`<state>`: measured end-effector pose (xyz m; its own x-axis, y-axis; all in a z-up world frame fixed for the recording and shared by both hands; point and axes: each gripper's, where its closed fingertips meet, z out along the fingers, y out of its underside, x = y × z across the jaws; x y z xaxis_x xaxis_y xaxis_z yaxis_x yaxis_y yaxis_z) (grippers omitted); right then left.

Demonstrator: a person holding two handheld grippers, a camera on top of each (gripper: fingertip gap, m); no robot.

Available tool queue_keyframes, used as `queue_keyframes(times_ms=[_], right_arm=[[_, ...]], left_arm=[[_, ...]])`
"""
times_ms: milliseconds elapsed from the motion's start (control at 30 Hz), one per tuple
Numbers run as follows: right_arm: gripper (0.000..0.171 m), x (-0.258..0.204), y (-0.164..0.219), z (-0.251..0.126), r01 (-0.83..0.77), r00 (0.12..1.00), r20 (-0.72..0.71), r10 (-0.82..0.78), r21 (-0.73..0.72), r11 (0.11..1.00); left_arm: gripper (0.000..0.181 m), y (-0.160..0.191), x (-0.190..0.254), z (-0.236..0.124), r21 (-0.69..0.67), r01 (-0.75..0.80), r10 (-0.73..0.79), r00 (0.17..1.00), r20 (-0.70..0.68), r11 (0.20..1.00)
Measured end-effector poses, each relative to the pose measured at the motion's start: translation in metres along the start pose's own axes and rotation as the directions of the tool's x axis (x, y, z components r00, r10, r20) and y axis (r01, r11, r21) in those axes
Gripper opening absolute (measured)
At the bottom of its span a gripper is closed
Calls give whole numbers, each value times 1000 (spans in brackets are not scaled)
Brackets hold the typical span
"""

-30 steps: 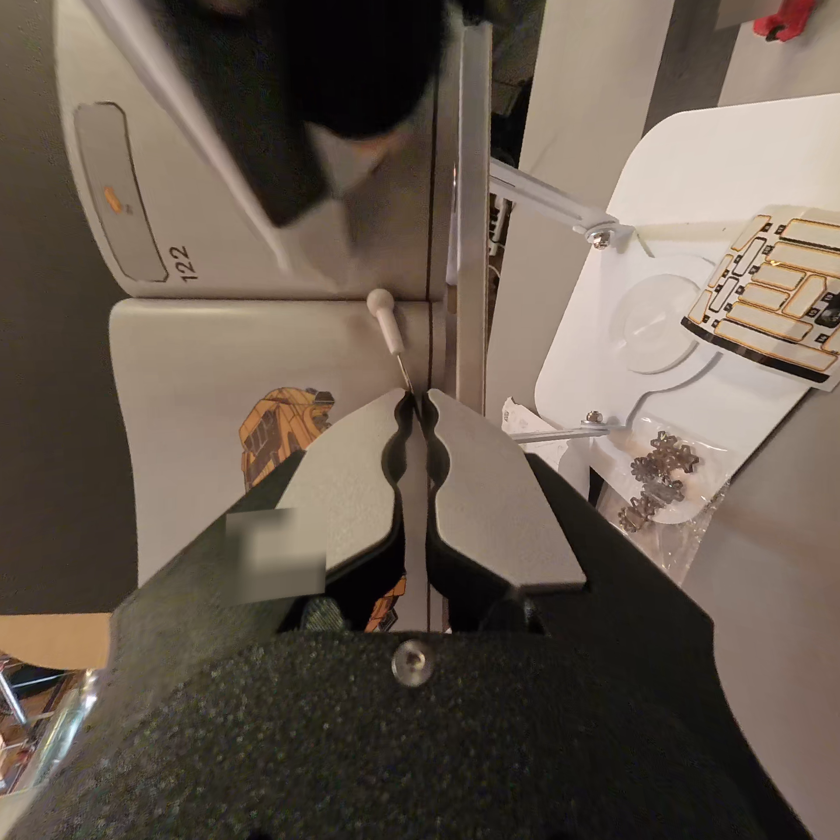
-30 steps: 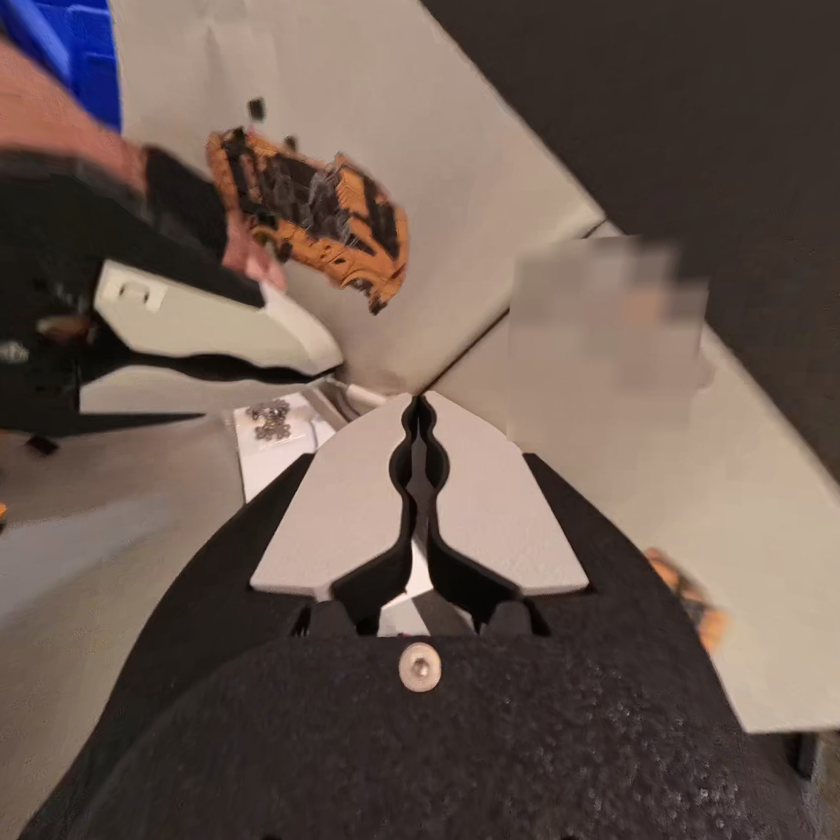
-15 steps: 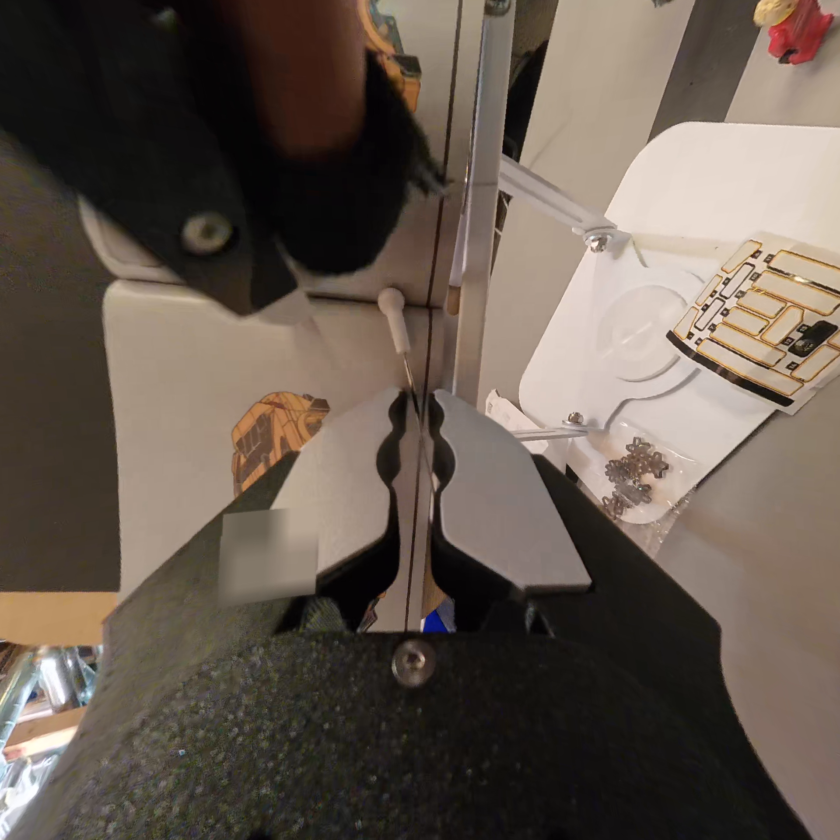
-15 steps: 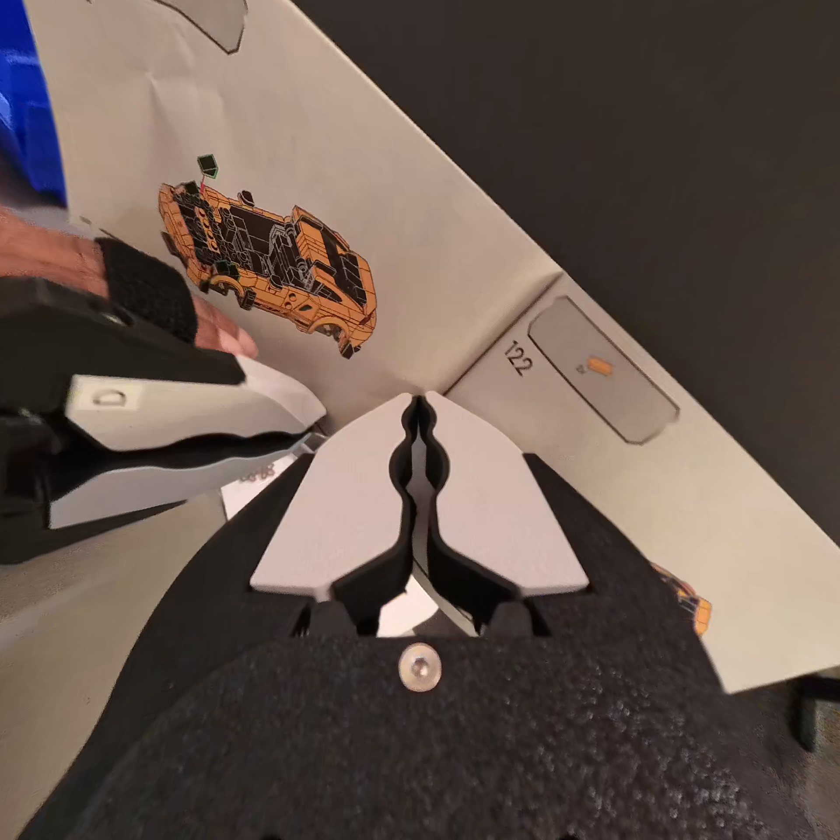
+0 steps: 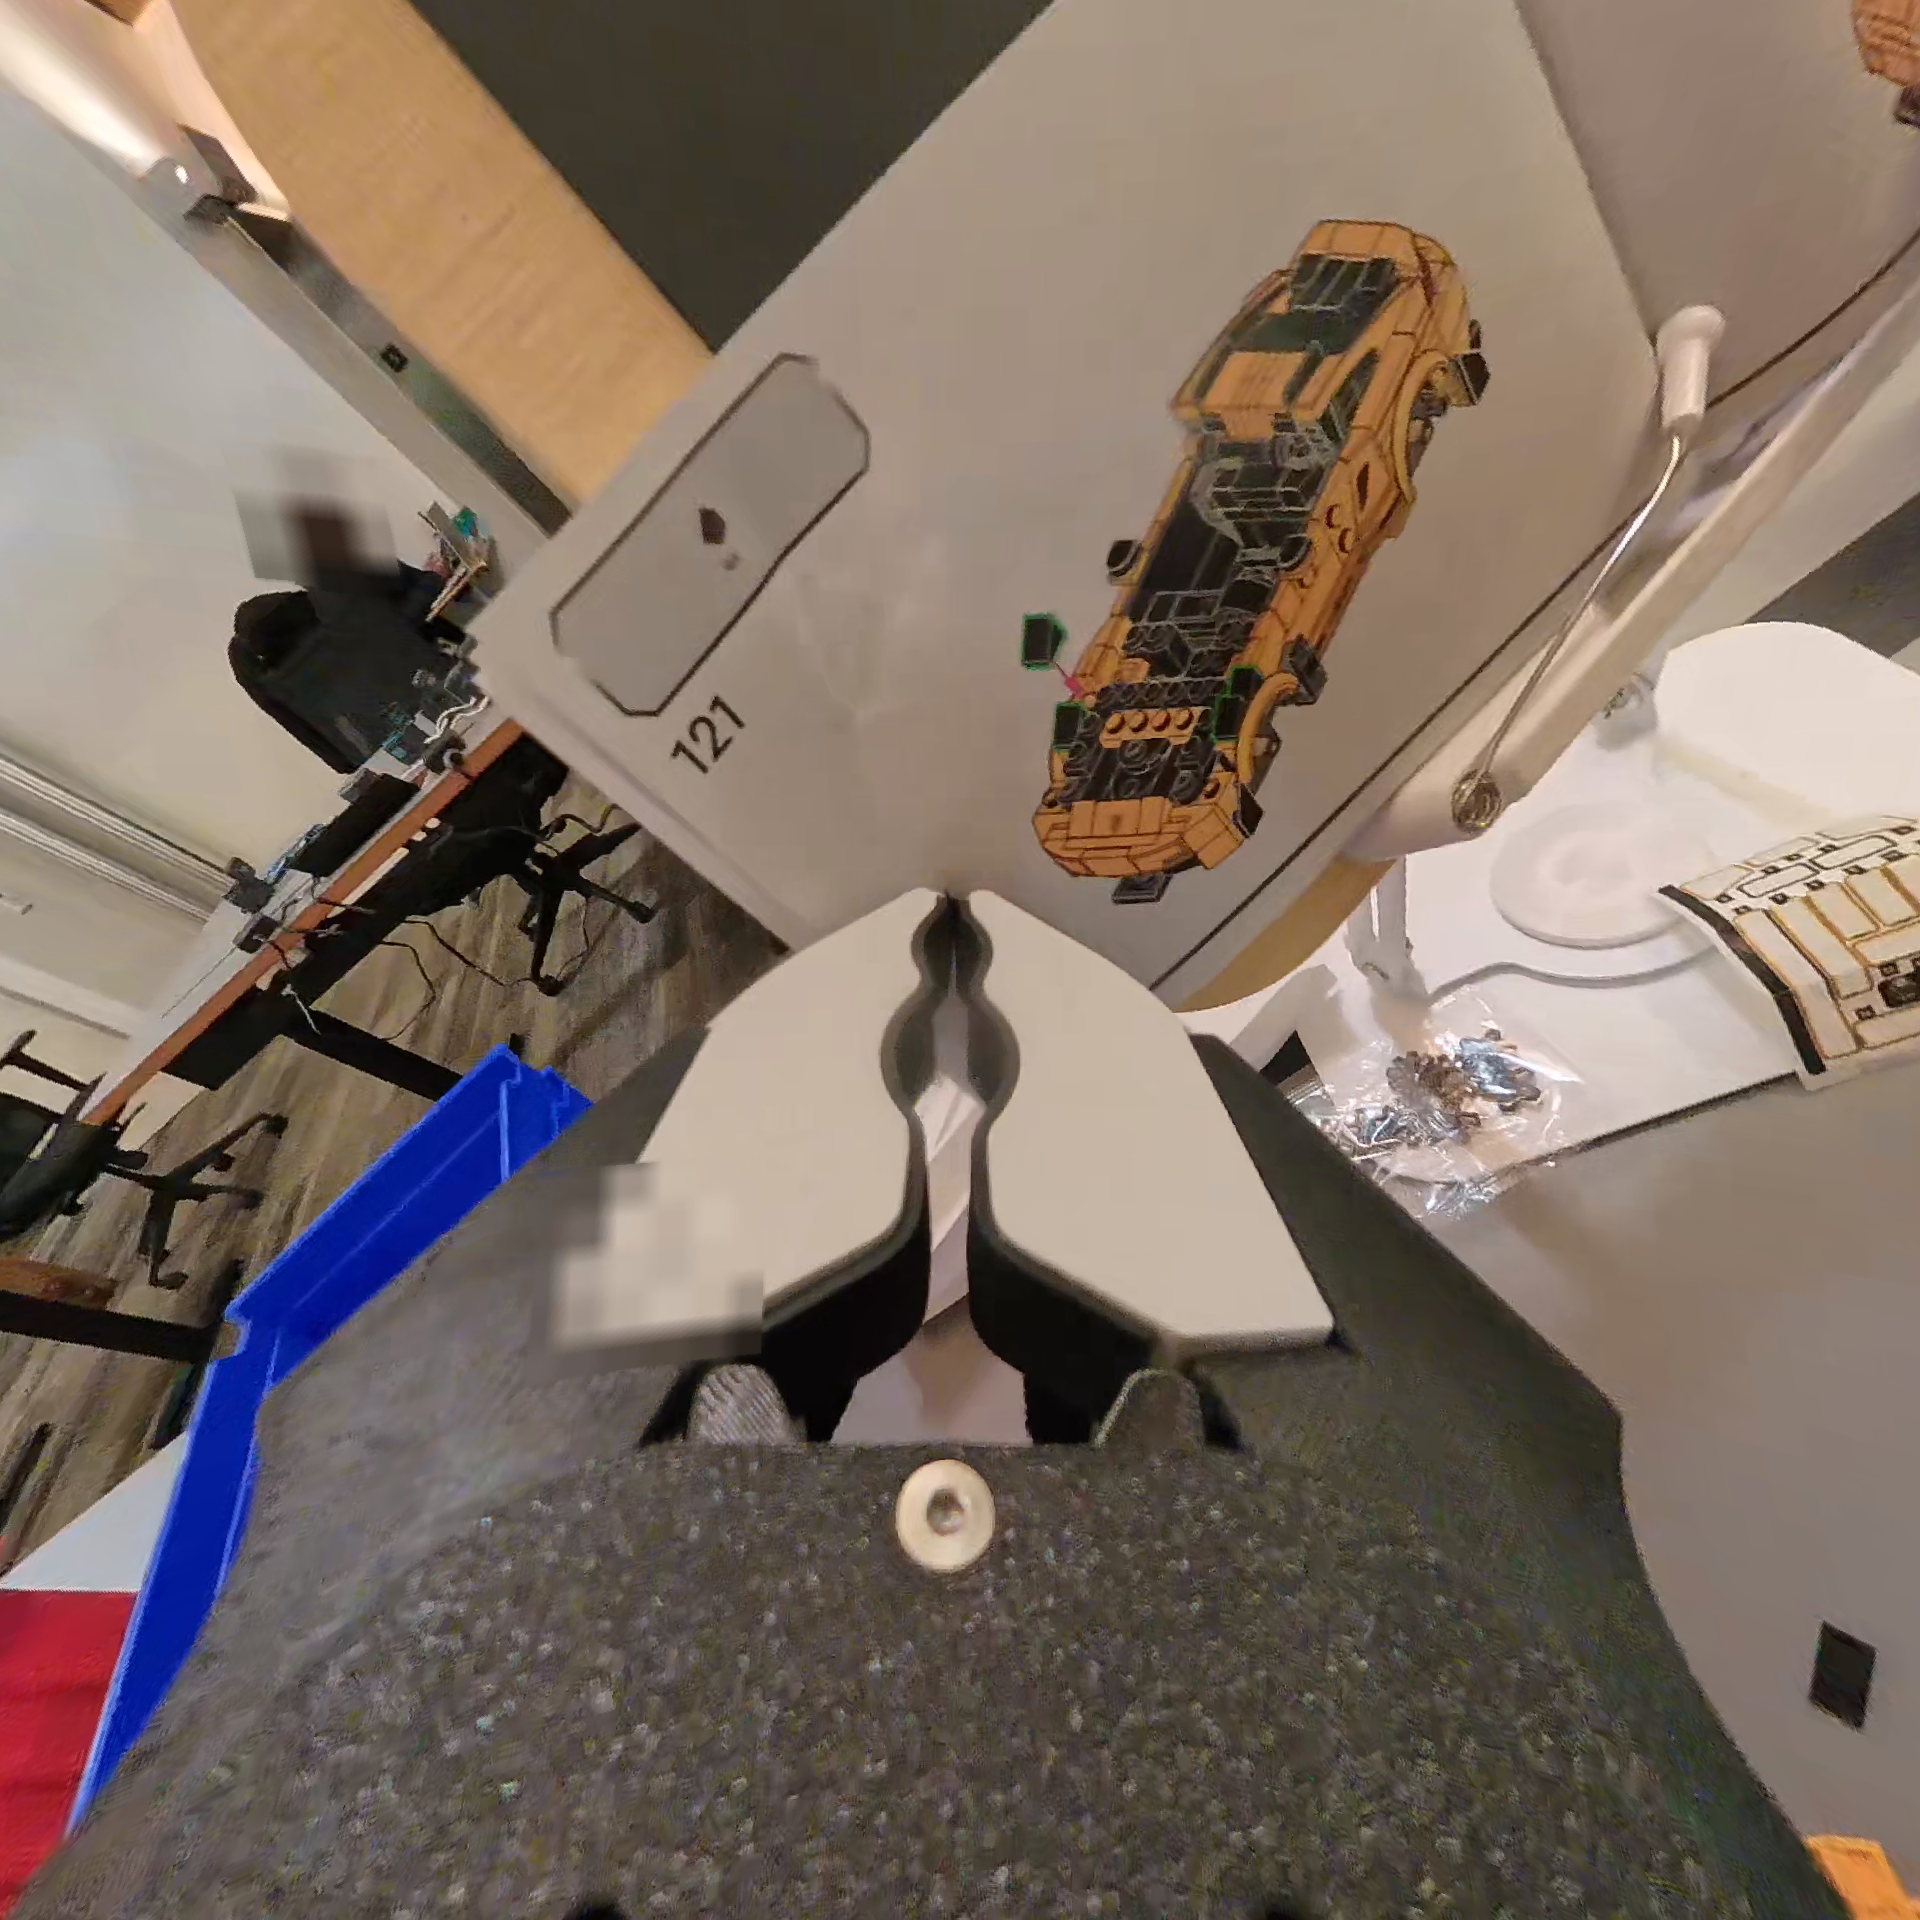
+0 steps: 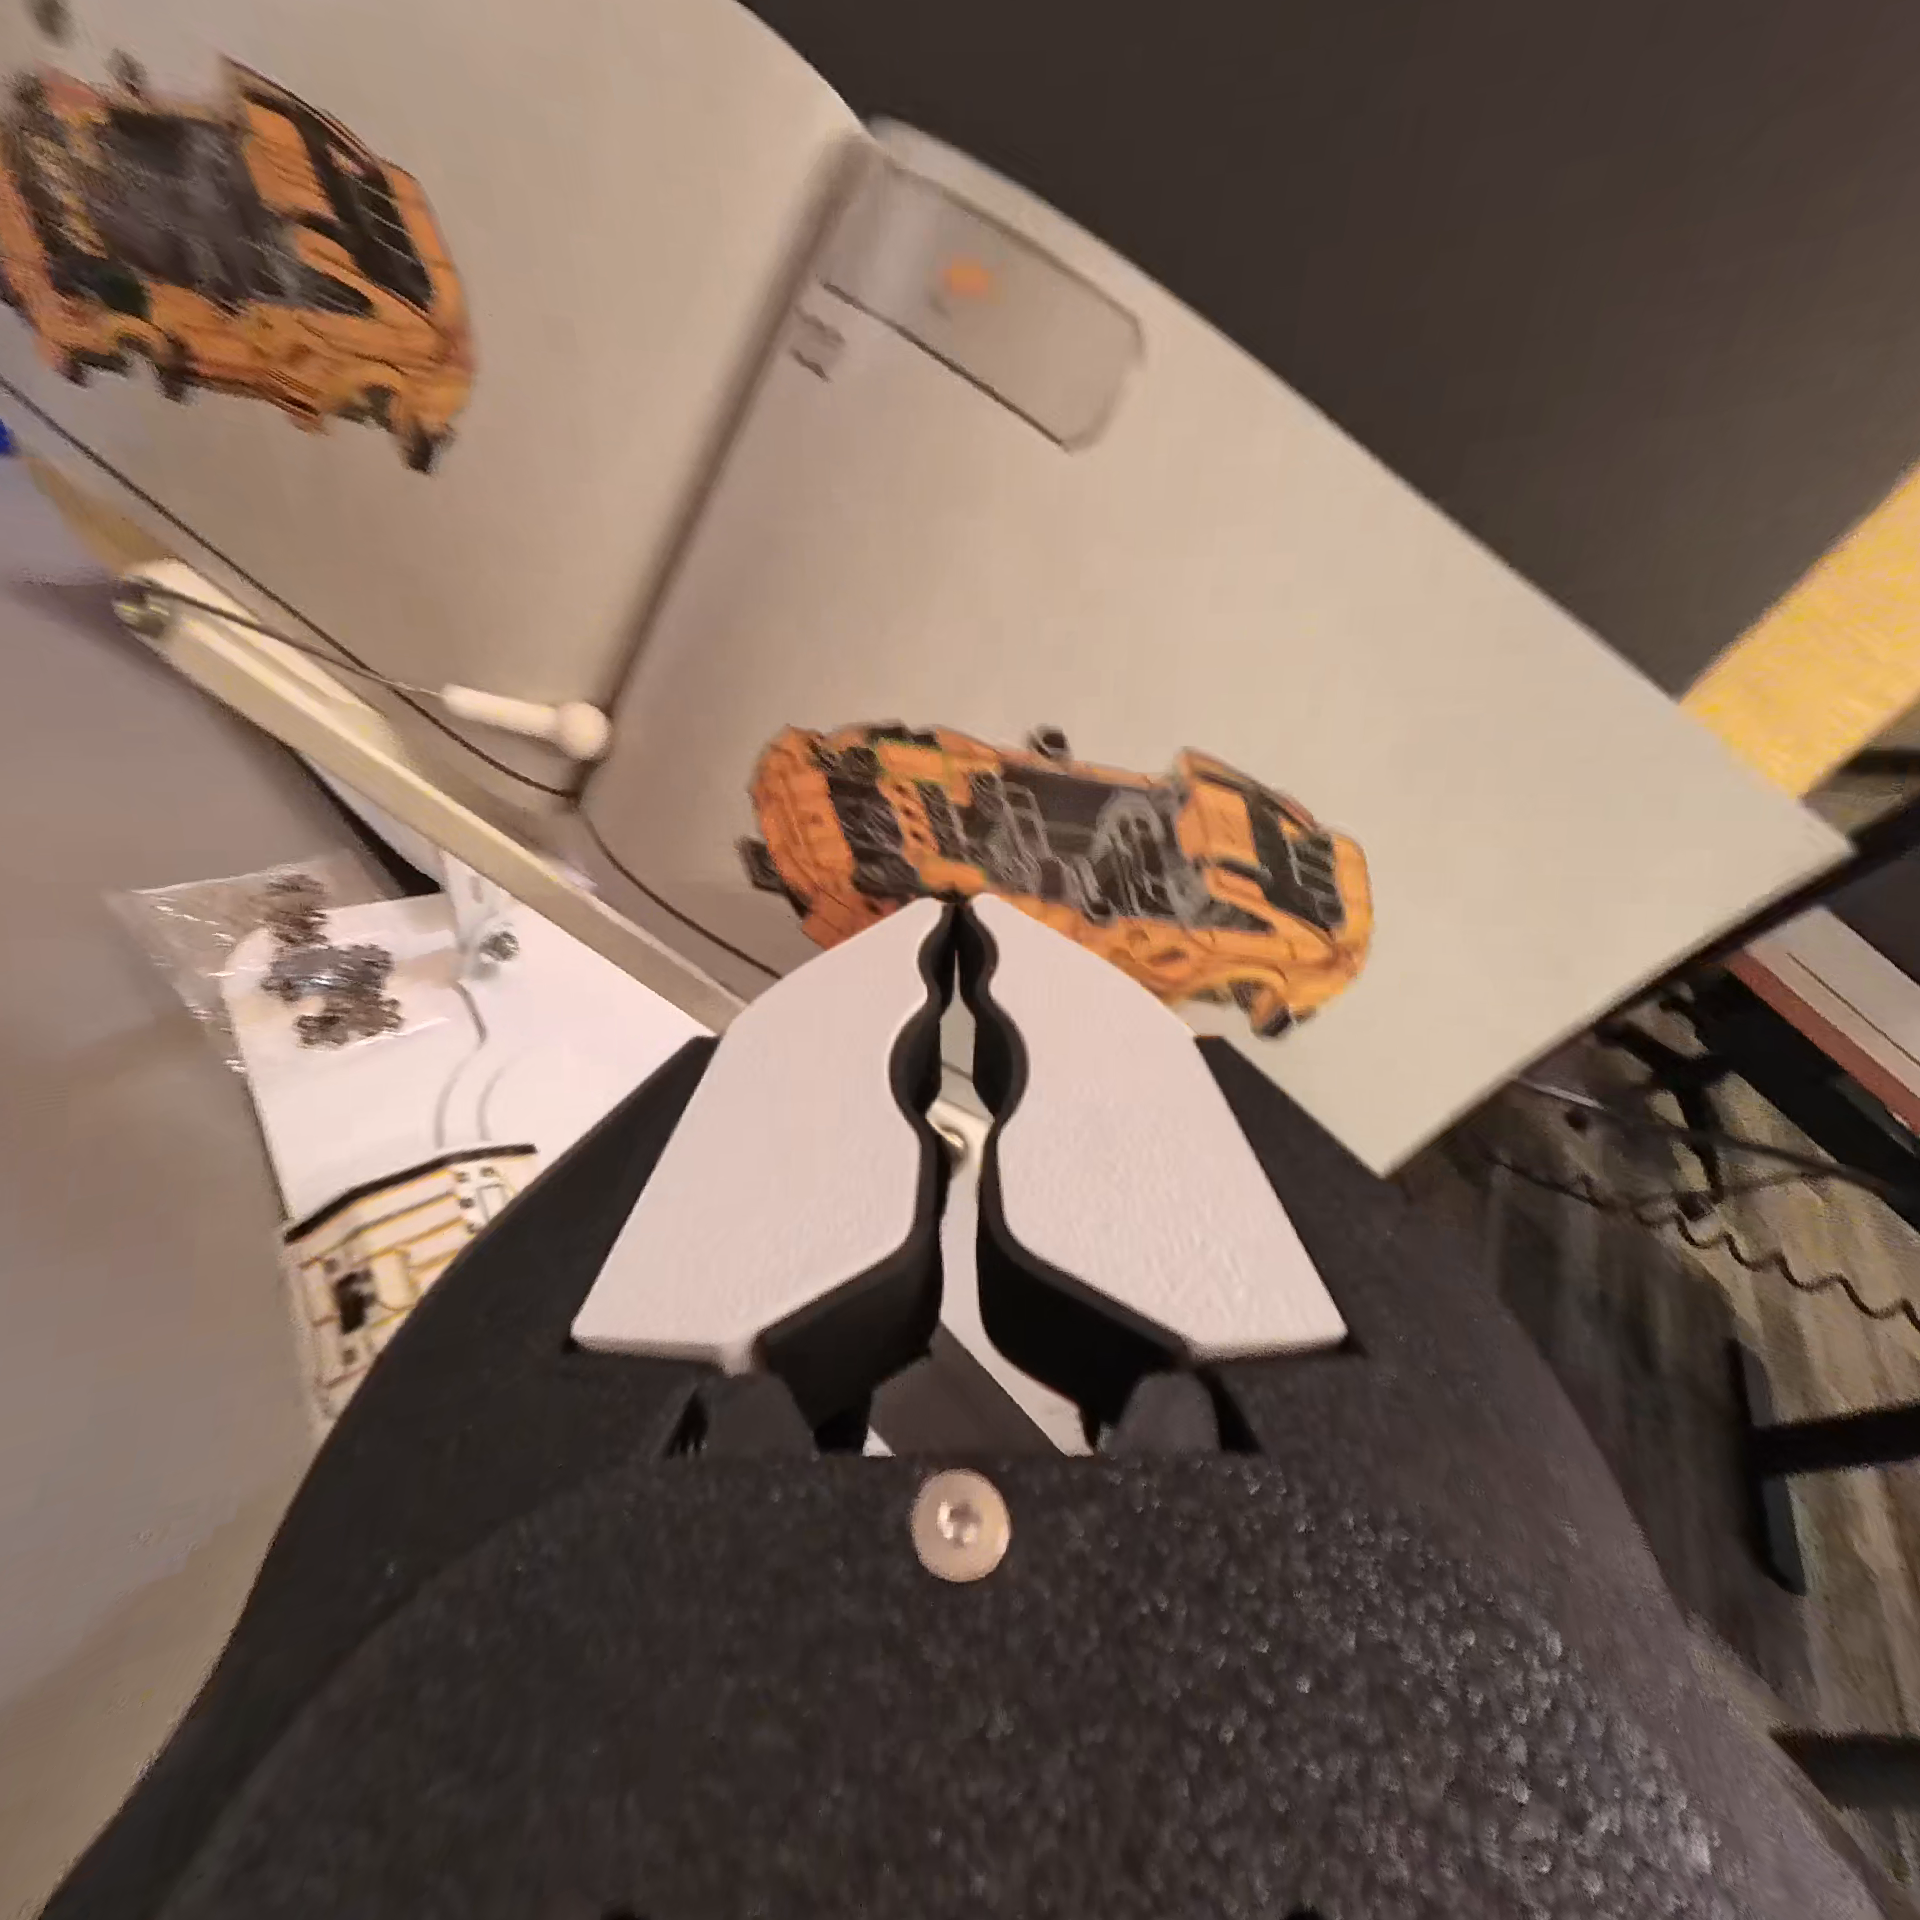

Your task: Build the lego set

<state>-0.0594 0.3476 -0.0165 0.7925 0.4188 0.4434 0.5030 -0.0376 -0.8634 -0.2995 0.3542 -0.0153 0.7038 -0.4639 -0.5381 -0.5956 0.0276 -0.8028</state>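
The open instruction booklet stands on a white book stand, and both pages show pictures of an orange car. A wire page holder with a white tip lies against it and also shows in the right wrist view. My left gripper is shut, with its tips at the lower outer corner of the left page. My right gripper is shut, with its tips at the lower edge of the right page, just under the car picture. I cannot tell whether paper is pinched in either one.
A clear bag of small dark parts and a sticker sheet lie on the white stand base. Both also show in the right wrist view: bag, sheet. A blue bin is at the left. Office chairs and desks stand beyond. Left tips to right tips: about 25 cm.
My left gripper has swung from beside the fold to the left page's outer corner. My right gripper has moved right along the bottom edge, from the fold to under the right page's car.
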Motion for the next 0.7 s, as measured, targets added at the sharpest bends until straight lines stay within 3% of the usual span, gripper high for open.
queue_keyframes(times_ms=[133, 400, 700], right_arm=[[0, 15, 22, 1, -57, 997, -45, 55, -31, 998], [3, 32, 40, -18, -146, 986, -86, 145, 4, 989], [3, -3, 46, -75, -165, 985, -39, 167, 45, 985]], left_arm=[[0, 0, -2, 2, 21, 64, -64, 998, -21, 998], [0, 1, -10, 16, 18, 19, -19, 1000, 12, 1000], [8, 3, -17, 14, 37, 162, -161, 986, -38, 986]])
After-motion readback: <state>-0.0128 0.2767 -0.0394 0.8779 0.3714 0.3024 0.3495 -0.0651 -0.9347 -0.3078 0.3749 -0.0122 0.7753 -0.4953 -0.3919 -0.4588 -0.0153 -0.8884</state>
